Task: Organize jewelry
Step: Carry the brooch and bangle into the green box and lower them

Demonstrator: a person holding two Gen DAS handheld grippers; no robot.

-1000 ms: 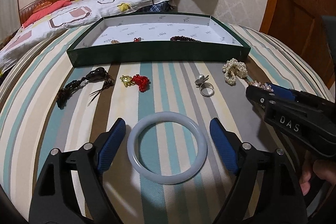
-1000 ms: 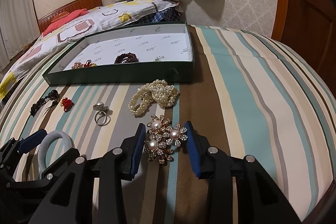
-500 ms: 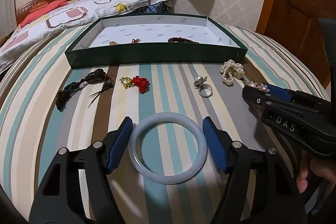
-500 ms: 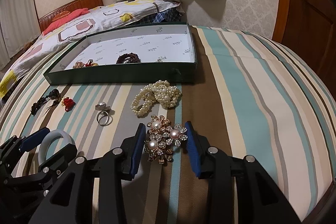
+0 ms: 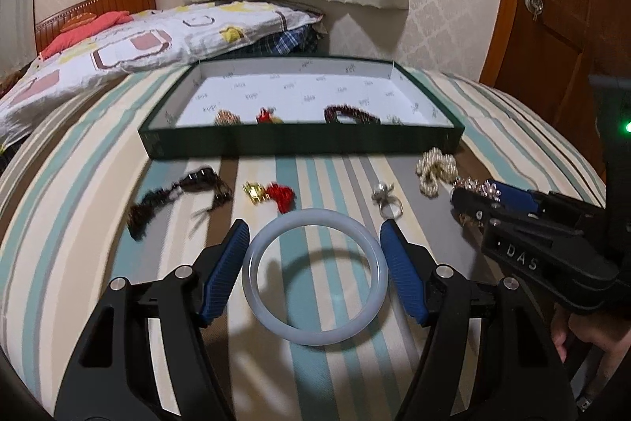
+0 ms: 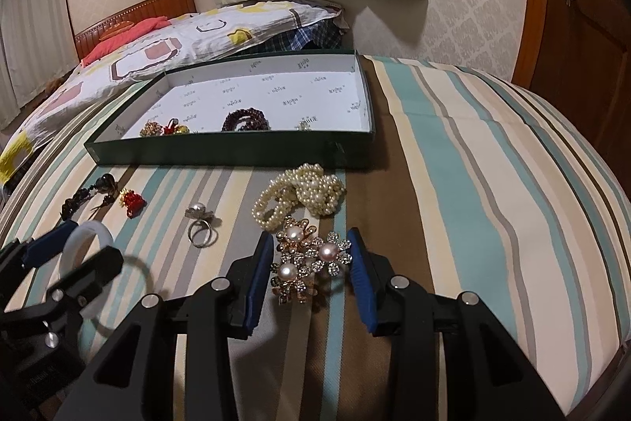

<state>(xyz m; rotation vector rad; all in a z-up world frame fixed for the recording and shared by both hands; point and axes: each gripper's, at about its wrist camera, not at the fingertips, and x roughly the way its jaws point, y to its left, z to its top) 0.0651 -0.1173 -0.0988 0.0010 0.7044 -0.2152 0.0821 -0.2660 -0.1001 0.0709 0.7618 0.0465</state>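
Striped bedcover, curtained bedroom behind

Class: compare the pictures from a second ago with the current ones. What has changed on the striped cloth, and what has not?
The left gripper closed in on the white bangle and has raised it off the cloth. The right gripper, pearl brooch between its jaws, kept still. Other pieces and the green tray are unmoved.

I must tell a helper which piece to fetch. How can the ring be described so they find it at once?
On the striped bed, look in front of the green tray. The ring lies between the red charm and the pearl strands: one thin silver band, one pearl.
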